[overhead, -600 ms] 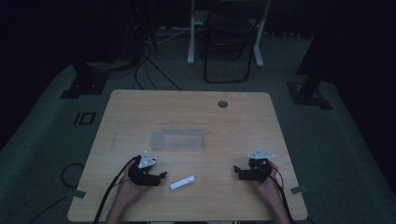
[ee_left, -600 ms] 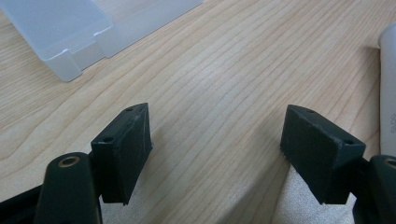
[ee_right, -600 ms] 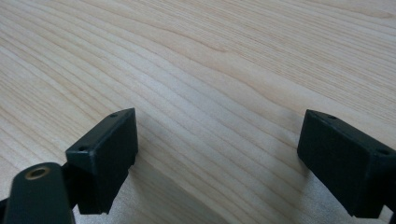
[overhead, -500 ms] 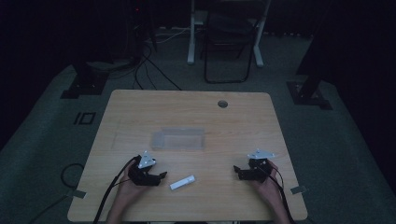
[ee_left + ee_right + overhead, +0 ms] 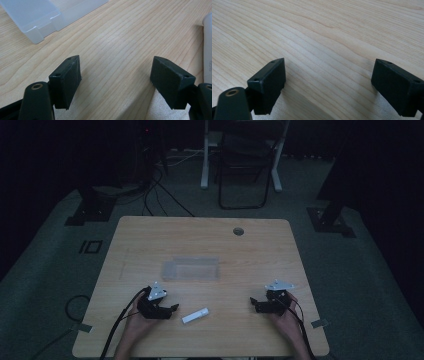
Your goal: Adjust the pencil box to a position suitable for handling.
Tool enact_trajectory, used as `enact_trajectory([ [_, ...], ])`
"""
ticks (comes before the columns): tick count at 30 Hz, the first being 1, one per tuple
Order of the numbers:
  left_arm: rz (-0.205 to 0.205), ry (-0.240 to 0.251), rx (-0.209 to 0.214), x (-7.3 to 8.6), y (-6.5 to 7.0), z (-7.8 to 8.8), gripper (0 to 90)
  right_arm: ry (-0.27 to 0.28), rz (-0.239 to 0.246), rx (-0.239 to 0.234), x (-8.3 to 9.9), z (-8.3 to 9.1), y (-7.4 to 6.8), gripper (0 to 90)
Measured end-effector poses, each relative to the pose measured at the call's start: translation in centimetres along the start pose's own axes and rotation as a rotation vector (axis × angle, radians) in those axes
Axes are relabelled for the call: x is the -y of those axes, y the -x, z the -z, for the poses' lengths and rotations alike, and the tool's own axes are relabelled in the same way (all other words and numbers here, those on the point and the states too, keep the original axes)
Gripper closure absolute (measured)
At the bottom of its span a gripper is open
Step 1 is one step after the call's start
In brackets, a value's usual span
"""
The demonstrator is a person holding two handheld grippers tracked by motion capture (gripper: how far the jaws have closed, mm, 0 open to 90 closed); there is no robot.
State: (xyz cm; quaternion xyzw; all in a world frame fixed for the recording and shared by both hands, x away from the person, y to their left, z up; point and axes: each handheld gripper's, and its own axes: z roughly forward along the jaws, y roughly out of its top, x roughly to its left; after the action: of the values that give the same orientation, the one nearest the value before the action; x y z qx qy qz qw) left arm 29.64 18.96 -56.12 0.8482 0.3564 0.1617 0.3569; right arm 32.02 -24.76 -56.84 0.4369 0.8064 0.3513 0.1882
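Dim room, light wooden table (image 5: 210,245) seen from above, both hands resting near its close edge. Left gripper (image 5: 170,309) low on the table at the left, jaws spread wide with bare wood between them, nothing held; black pads (image 5: 66,80) clear in the left gripper view, apart and gripping nothing. Just beside it, toward the middle of the table, a small white tube (image 5: 195,315), lying flat and slightly slanted, not touched by either jaw; its pale rounded side also at the right edge of the left gripper view (image 5: 207,50), just beyond the right-hand jaw. Farther up the table, near the centre, a translucent plastic box (image 5: 191,269), flat and shallow, well apart from both grippers; its frosted corner at the top left of the left gripper view (image 5: 37,17). Right gripper (image 5: 256,304) at the right side of the table, well apart from the tube, jaws likewise wide open over plain wood grain and empty; one pad (image 5: 268,83) sharp in the right gripper view. Round cable hole (image 5: 238,231) near the far edge of the table. Black cable trailing from each gripper off the near edge.
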Motion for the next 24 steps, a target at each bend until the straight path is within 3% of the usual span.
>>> enact_trajectory([
  [12, 0.000, 0.000, 0.000, 0.0, 0.0, 0.0, 24.9, 0.000, 0.010, -0.011, 0.0, 0.0, -0.1, 12.9],
  [18, 0.001, 0.001, 0.000, 0.0, 0.0, 0.0, 24.9, 0.016, 0.010, -0.010, 0.0, 0.0, -0.4, 20.7],
  [21, 0.001, 0.001, 0.000, 0.0, 0.0, 0.0, 24.9, 0.004, 0.012, -0.007, -0.5, 0.1, -1.0, 33.1],
  [24, 0.001, 0.001, 0.000, 0.0, 0.0, 0.0, 24.9, 0.011, 0.023, 0.007, -1.0, 0.3, -1.7, 37.0],
])
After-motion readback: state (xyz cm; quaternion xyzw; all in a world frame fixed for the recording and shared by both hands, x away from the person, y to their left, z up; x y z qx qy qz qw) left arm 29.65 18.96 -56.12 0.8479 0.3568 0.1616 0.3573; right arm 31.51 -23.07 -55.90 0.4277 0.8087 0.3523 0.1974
